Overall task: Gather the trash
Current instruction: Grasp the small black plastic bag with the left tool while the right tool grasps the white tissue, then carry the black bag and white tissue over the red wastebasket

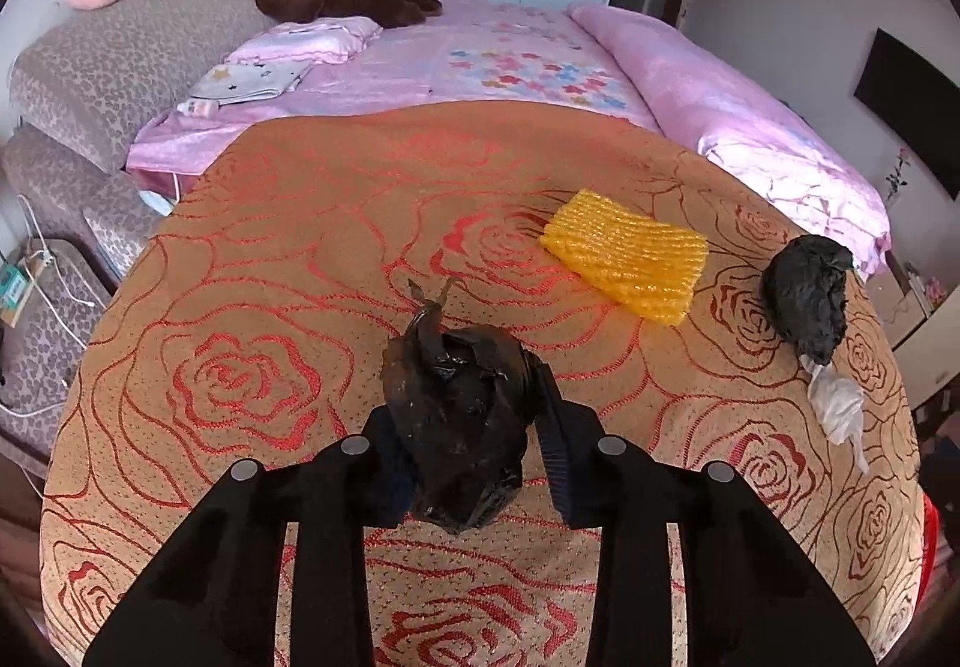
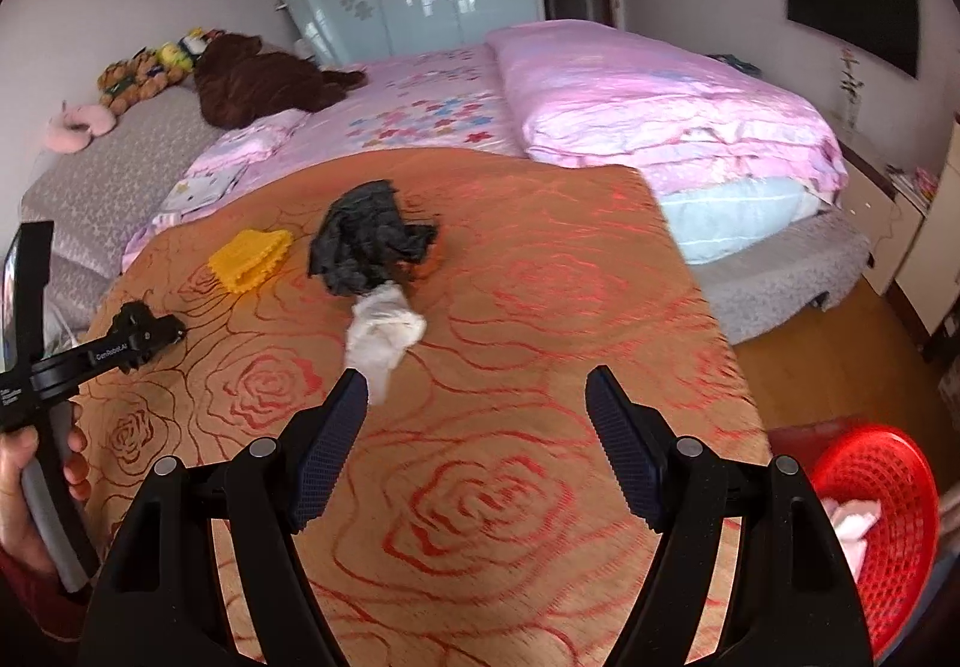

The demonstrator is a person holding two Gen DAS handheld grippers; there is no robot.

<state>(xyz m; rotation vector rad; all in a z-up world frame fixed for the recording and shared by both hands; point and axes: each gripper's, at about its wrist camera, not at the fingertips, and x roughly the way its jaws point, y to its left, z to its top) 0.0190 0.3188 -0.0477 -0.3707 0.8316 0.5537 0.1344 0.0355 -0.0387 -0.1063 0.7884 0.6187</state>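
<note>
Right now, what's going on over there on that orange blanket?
A person is collecting trash with two handheld grippers. The left gripper is shut on a crumpled black bag. The right gripper is open and empty above the blanket. A yellow foam wrap, another black bag and a white wad lie on it. The red basket beside it holds something white.

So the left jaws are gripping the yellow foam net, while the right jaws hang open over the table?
Not quite: the left gripper is shut on a crumpled black bag, as the left wrist view shows. The yellow foam net lies untouched on the table. The right gripper is indeed open.
</note>
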